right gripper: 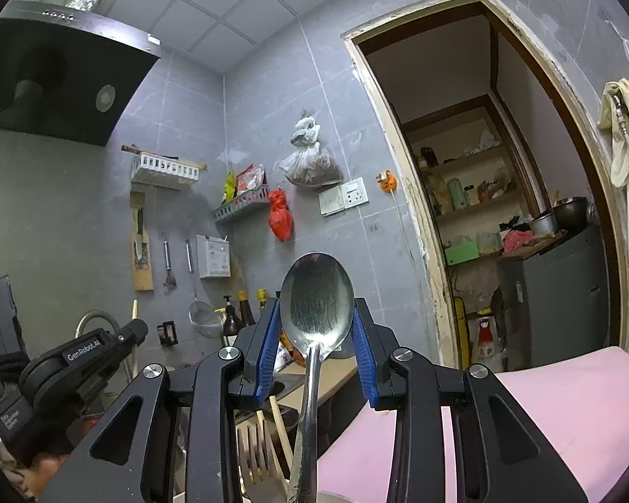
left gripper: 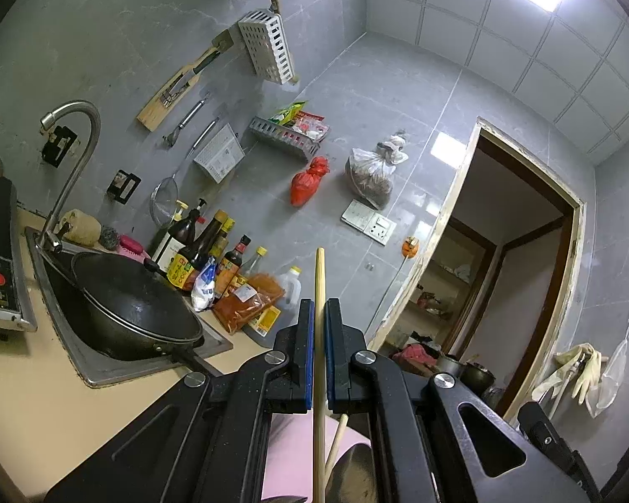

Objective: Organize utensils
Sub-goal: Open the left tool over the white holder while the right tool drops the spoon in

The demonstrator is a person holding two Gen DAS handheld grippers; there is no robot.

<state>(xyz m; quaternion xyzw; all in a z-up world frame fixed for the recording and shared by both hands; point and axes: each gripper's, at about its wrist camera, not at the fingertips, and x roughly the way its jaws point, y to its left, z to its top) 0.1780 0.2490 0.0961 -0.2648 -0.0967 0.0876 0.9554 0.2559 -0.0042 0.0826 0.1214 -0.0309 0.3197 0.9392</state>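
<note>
In the left wrist view my left gripper (left gripper: 319, 318) is shut on a pale wooden chopstick (left gripper: 319, 276) that stands upright between the blue pads; a second chopstick (left gripper: 335, 446) leans below it. In the right wrist view a metal spoon (right gripper: 317, 293) stands bowl-up between the blue fingers (right gripper: 268, 343) of my right gripper (right gripper: 317, 318). The jaws stand wide and do not touch the bowl. Below it are a wooden slotted spatula (right gripper: 251, 448) and more wooden handles. The left gripper also shows in the right wrist view (right gripper: 134, 331), holding the chopstick (right gripper: 134, 309).
A black wok (left gripper: 134, 302) sits in the sink (left gripper: 105, 369) under a tap (left gripper: 69, 159). Sauce bottles (left gripper: 201, 251) line the counter. A white wall basket (left gripper: 266, 46) and grey shelf (left gripper: 285, 136) hang above. A pink surface (right gripper: 545, 410) lies at right. A doorway (right gripper: 495, 193) is behind.
</note>
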